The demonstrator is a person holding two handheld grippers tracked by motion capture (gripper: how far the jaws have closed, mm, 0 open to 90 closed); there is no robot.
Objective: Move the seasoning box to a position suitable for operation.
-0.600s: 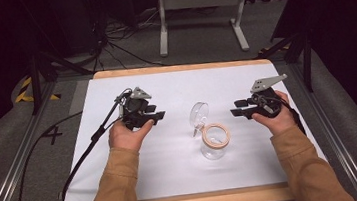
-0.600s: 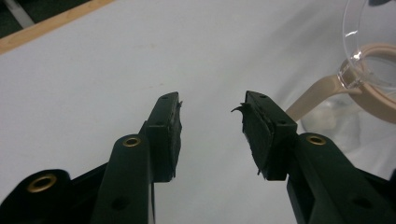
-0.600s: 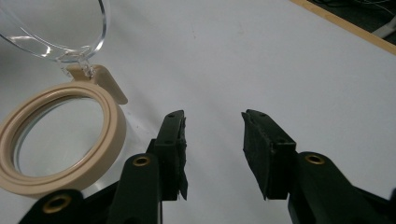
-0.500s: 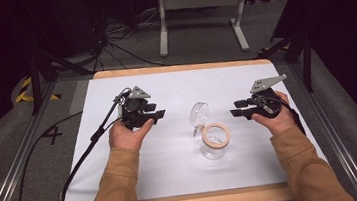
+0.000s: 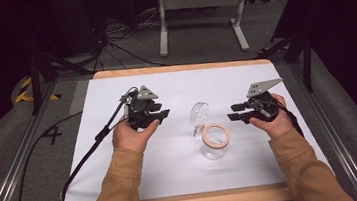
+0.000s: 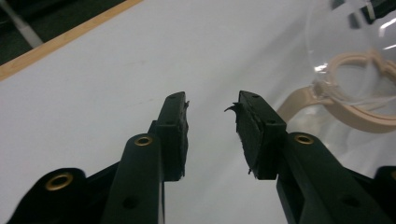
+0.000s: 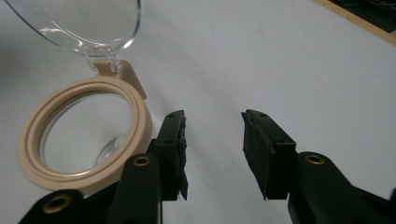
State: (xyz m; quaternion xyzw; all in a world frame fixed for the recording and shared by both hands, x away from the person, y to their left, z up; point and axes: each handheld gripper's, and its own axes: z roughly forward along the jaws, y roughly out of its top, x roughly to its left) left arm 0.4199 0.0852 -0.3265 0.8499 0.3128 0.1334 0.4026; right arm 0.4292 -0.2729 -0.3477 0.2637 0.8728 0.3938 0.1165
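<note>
A wide desk [image 5: 124, 176] with a white top and a pale wooden edge takes up the middle of the high view, with grey floor, a light metal stand [image 5: 200, 7] and loose cables beyond its far side. A person's two forearms in tan sleeves [image 5: 120, 187] come in from the near edge, each hand wrapped around a gripper.

Between the hands, slightly toward the person's right, stands a clear jar [image 5: 215, 144] with a beige ring around its mouth [image 7: 84, 135]. Its clear round lid [image 5: 199, 112] is swung open and stands tilted up on the jar's far side, joined to the ring by a small beige hinge [image 7: 109, 67]. The jar is upright on the desk and nothing grips it.

The left gripper [image 5: 162, 114] is held left of the jar, well apart from it in the high view, its jaws pointing toward the jar. In the left gripper view [image 6: 212, 135] its jaws stand parted with a clear gap and bare white desk between them; the jar's ring and lid show off to the upper right. A black cable [image 5: 95, 139] trails from it across the desk and over the left edge.

The right gripper [image 5: 234, 112] sits just right of the jar, pointing at it. In the right gripper view [image 7: 212, 149] its jaws are likewise parted around nothing, the jar's ring close beside one jaw; I cannot tell whether they touch.
</note>
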